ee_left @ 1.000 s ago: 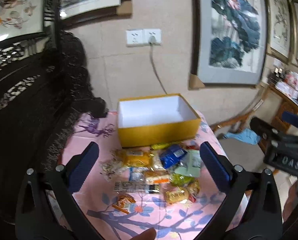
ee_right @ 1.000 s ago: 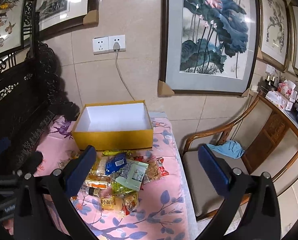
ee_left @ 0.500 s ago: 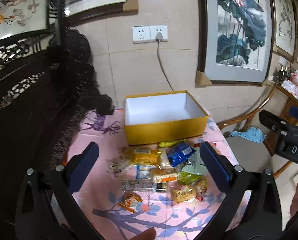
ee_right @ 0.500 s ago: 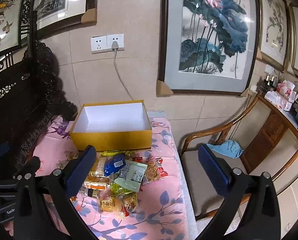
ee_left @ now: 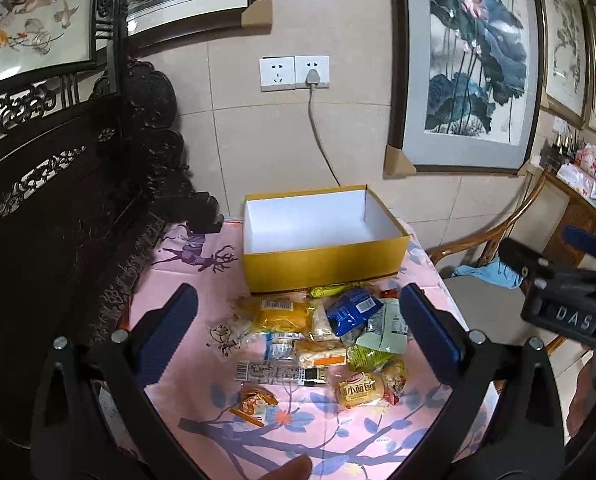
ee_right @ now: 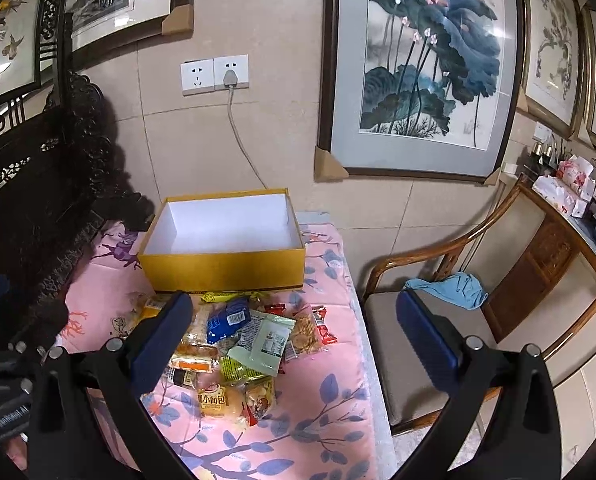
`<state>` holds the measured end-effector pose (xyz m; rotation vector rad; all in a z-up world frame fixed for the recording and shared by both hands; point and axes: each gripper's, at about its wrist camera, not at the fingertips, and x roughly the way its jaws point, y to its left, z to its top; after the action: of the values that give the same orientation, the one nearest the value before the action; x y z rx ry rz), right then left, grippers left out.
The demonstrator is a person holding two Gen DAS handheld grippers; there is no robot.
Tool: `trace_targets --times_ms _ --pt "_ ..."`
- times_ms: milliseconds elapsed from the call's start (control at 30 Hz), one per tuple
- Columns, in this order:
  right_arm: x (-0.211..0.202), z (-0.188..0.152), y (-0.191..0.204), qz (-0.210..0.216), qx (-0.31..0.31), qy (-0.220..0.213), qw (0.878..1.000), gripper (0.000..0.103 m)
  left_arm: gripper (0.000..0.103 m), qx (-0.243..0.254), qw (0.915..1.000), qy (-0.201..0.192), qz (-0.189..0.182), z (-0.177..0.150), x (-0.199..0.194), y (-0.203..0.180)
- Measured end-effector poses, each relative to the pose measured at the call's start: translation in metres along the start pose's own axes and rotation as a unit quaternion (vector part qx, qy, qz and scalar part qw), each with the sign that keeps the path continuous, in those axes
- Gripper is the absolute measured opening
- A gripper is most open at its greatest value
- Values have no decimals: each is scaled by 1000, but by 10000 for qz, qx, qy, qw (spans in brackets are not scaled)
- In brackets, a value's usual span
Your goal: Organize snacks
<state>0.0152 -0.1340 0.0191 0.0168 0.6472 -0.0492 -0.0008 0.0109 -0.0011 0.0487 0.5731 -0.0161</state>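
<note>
An open yellow box (ee_left: 326, 264) with a bare white inside stands at the back of a pink flowered tablecloth (ee_left: 185, 280); it also shows in the right wrist view (ee_right: 221, 266). In front of it lies a pile of several wrapped snacks (ee_left: 322, 336), among them a blue packet (ee_left: 354, 310), a pale green packet (ee_right: 267, 340) and a small yellow bread pack (ee_right: 213, 400). My left gripper (ee_left: 298, 336) is open and empty, held above the pile. My right gripper (ee_right: 293, 336) is open and empty, over the table's right side.
A dark carved wooden bench (ee_left: 57, 208) stands left of the table. A wooden chair (ee_right: 478, 280) with a blue cloth (ee_right: 454, 288) on its seat stands to the right. Framed paintings and a wall socket (ee_left: 293, 72) with a cord are behind the box.
Both cameras have shifted a little, the left one turning rightward so the box sits more central. The snacks and box have not moved. Both grippers stay open.
</note>
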Motion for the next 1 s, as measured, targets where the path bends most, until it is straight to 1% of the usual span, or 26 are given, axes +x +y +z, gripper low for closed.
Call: trace_targets --times_ms 100,200,300,433,533,700,1000 --pt "4 1 -3 -9 42 71 10000 102 101 205 9998 -73 37 -2 0 -8" --pt "9 -1 -2 -156 1 105 9998 102 101 253 9997 -54 -47 -3 4 -13" --pt "15 -2 -2 -3 85 191 9998 102 101 211 9996 37 -158 -3 11 -13" --pt "23 -3 5 15 -26 277 9996 102 101 194 9997 64 -121 -4 18 -12" --pt "25 -3 5 99 12 333 9994 102 101 125 9998 73 -152 -6 21 -8" --pt "24 -4 4 78 72 333 9994 102 101 112 9998 112 -141 -7 21 -6" --pt "18 -4 7 59 -15 260 9996 102 101 211 9996 87 -153 -9 16 -10"
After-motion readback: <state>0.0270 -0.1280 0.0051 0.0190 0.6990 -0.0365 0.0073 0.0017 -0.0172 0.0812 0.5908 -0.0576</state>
